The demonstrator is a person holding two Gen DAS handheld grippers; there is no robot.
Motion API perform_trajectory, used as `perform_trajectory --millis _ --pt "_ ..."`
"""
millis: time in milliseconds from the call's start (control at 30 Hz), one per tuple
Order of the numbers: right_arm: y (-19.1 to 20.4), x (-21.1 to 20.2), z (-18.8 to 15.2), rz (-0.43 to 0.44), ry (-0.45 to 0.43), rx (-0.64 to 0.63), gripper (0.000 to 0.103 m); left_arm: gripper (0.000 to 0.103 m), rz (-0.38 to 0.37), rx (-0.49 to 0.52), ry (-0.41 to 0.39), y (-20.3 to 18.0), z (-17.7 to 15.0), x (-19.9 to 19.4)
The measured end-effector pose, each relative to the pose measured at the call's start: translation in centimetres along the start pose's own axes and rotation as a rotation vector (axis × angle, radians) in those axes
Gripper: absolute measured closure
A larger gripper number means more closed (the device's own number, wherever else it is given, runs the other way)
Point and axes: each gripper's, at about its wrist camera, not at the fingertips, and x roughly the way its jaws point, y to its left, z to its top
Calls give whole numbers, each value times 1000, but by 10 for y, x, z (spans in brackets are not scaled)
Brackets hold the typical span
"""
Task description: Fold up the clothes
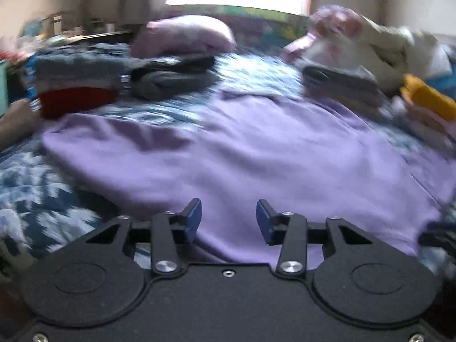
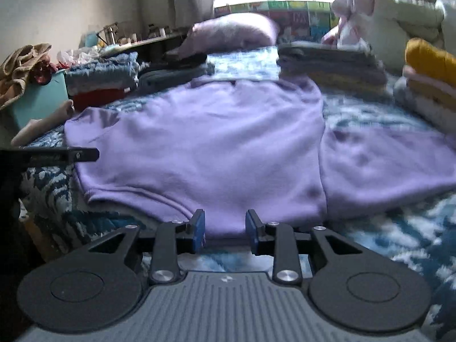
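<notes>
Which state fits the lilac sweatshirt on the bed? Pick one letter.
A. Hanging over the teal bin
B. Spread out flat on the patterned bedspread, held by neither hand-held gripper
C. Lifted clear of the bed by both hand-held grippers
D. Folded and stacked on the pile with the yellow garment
B: the lilac sweatshirt lies spread on the patterned bedspread, and both the left hand-held gripper and the right hand-held gripper stand open at its near hem with nothing between their fingers.

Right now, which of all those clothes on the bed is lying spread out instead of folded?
The lilac sweatshirt, spread flat before both grippers; the other clothes sit in folded stacks behind it.
</notes>
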Motion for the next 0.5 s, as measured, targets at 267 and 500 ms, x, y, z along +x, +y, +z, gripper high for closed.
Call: perform_trajectory --millis 267,500 --pt "4 13 -2 19 4 -6 67 68 -32 -183 -42 47 27 4" --pt "-3 12 -9 36 36 13 67 80 -58 -412 1 104 38 32"
